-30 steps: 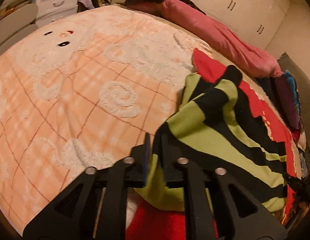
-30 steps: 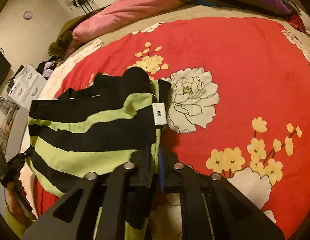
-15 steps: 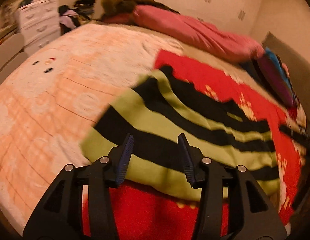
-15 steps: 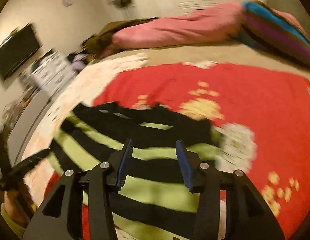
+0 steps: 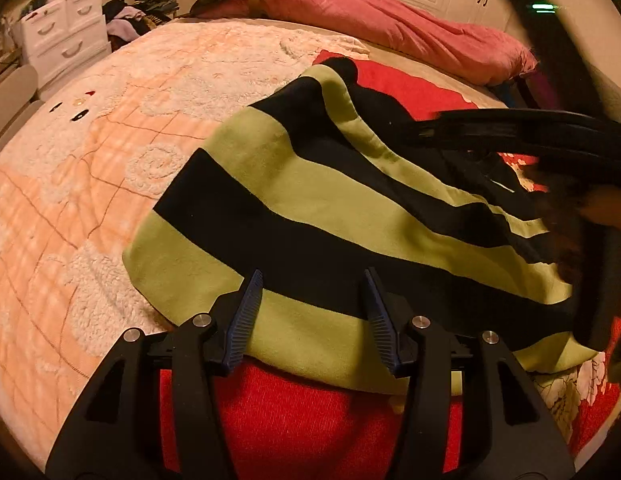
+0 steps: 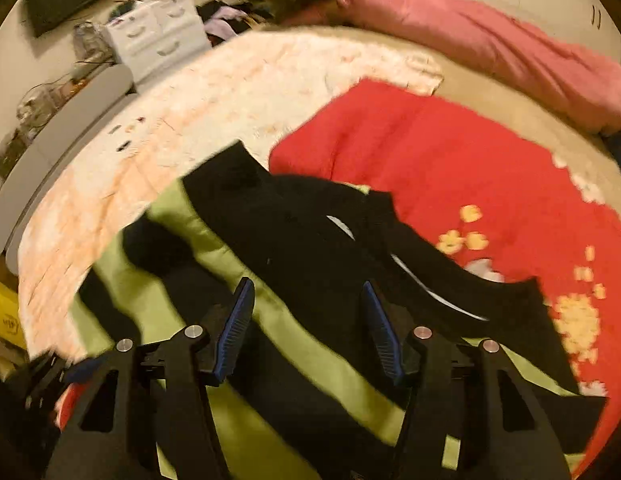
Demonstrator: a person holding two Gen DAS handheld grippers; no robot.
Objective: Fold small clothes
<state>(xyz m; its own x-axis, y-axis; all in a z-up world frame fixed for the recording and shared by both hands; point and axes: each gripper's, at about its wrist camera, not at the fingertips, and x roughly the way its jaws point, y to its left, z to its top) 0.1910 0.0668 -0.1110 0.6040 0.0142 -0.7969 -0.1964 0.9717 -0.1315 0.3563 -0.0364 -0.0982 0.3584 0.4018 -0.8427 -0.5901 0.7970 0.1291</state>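
Observation:
A lime-green and black striped top [image 5: 310, 208] lies spread on the bed, partly on a red floral blanket [image 5: 310, 420] and partly on a peach fleece blanket [image 5: 110, 140]. My left gripper [image 5: 312, 280] hovers over the top's near green hem. Its jaws are opening and nothing is pinched between the blue pads. My right gripper [image 6: 307, 286] hangs over the same top [image 6: 270, 320] near its black collar end. Its jaws are opening too and hold nothing. That view is motion-blurred. In the left wrist view the right hand's tool shows as a dark smear [image 5: 530, 128] at the right.
A pink duvet [image 5: 390, 28] runs along the far side of the bed. White drawers [image 5: 66, 28] and a heap of clothes stand beyond the bed's left corner. The red blanket [image 6: 450, 160] stretches off to the right.
Both grippers were shut on the striped top's edges a second ago and have let go and opened. The top now lies flatter. The right gripper has swept leftward over it.

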